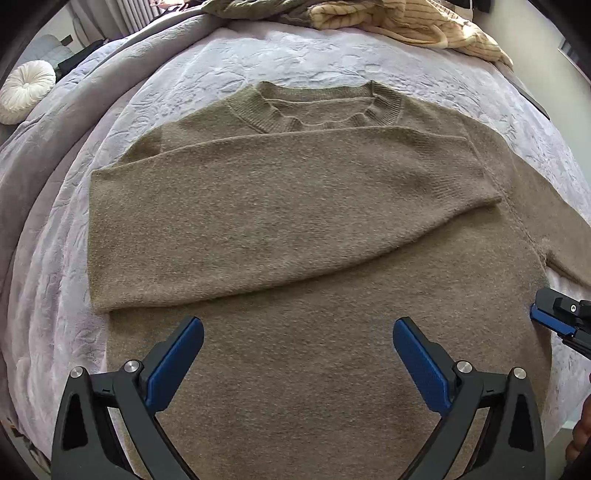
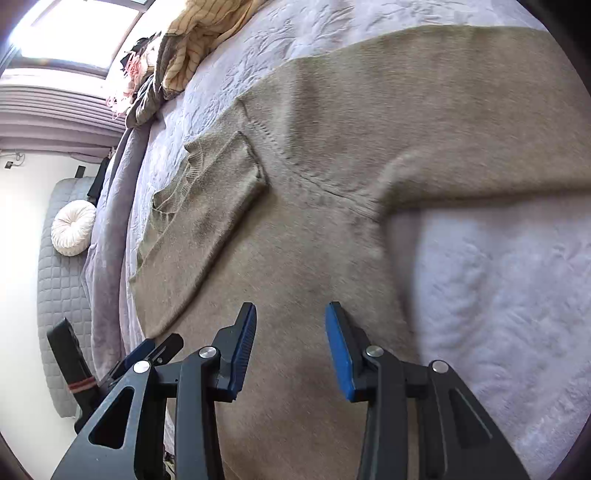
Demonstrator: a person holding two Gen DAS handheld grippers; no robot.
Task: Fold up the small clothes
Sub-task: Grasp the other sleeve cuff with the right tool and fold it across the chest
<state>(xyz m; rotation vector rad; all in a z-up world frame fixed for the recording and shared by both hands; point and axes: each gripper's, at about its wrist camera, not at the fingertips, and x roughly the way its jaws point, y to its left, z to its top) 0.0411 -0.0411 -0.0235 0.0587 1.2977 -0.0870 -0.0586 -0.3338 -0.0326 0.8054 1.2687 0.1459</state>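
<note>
A tan knitted sweater (image 1: 295, 229) lies flat on a lavender bedspread (image 1: 332, 55), collar at the far side. One sleeve (image 1: 258, 221) is folded across its chest. The other sleeve (image 2: 443, 110) stretches out sideways over the bedspread (image 2: 498, 295). My left gripper (image 1: 298, 328) hovers open above the lower body of the sweater, its blue pads wide apart with nothing between them. My right gripper (image 2: 290, 314) is over the sweater (image 2: 314, 221) below the armpit, jaws partly apart and empty. The right gripper's tip (image 1: 561, 321) shows at the sweater's right edge in the left wrist view.
A heap of other clothes lies at the far edge of the bed, with a cream striped garment (image 1: 406, 22) and an olive one (image 1: 251, 7). A white round cushion (image 2: 72, 229) rests on a grey quilted mat (image 2: 59, 295) beside the bed.
</note>
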